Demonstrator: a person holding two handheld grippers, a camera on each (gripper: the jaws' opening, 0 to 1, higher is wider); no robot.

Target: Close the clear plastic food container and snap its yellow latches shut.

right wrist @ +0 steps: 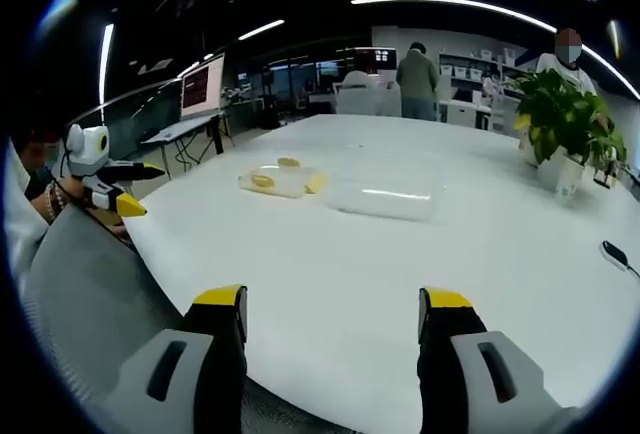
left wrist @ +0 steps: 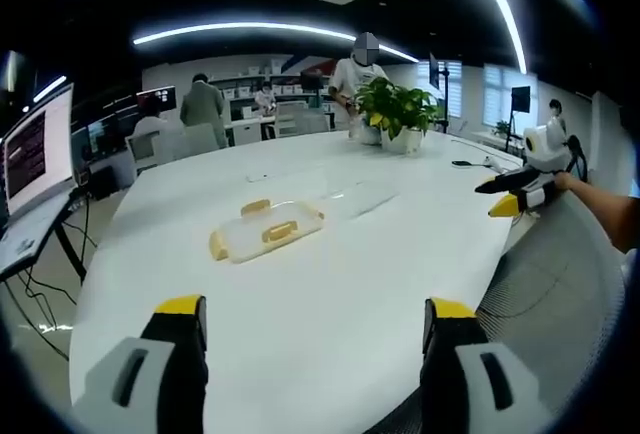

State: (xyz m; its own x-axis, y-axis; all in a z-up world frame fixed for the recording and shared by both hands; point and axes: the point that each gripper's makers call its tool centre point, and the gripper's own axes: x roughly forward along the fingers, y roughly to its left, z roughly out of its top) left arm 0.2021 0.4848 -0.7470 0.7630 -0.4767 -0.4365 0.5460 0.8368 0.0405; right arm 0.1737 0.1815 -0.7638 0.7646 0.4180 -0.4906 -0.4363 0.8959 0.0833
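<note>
The big white table [left wrist: 330, 284] is stretching away under both grippers, running far toward a potted plant [left wrist: 398, 109] and the desks beyond; out in its middle the lid [left wrist: 266, 231], with its yellow latches [left wrist: 279, 231] flipped out, is lying flat, and just beside it in the right gripper view the clear container base [right wrist: 385, 197] is sitting apart, mouth up, so nothing is closed yet. The left gripper [left wrist: 315, 319] is hanging at the near edge with its jaws spread wide and holding nothing; the right gripper [right wrist: 332, 309] is doing the same, jaws parted and empty, well short of the pieces. The likely first move is fetching that lid; it looks light and slippery, so one gripper should be pinning the base while the other is taking the lid by a rim, squaring all corners before pressing any latch home.
</note>
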